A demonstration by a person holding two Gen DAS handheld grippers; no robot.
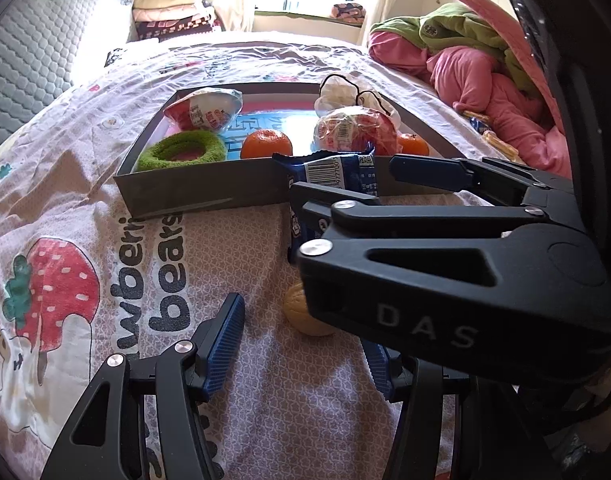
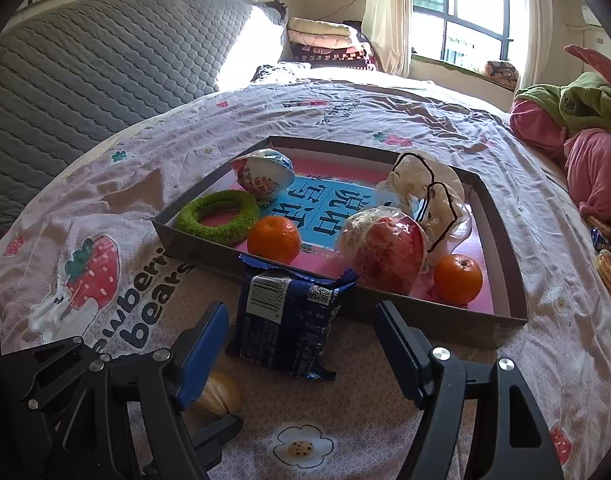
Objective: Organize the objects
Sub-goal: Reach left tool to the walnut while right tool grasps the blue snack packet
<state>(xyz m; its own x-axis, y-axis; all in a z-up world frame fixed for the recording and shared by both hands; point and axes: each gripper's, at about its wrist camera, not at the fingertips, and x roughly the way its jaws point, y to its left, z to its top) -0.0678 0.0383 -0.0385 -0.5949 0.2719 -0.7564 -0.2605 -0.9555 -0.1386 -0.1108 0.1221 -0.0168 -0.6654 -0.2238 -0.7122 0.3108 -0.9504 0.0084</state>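
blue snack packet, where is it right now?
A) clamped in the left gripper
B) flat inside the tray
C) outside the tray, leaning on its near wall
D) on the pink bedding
C: the blue snack packet stands on the bedsheet, propped against the tray wall, ahead of the open right gripper.

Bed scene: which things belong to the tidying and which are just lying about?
Job:
tray
blue snack packet
small yellow object
green ring
two oranges
wrapped apple

Lying about:
pink and green bedding
folded blankets
grey mattress
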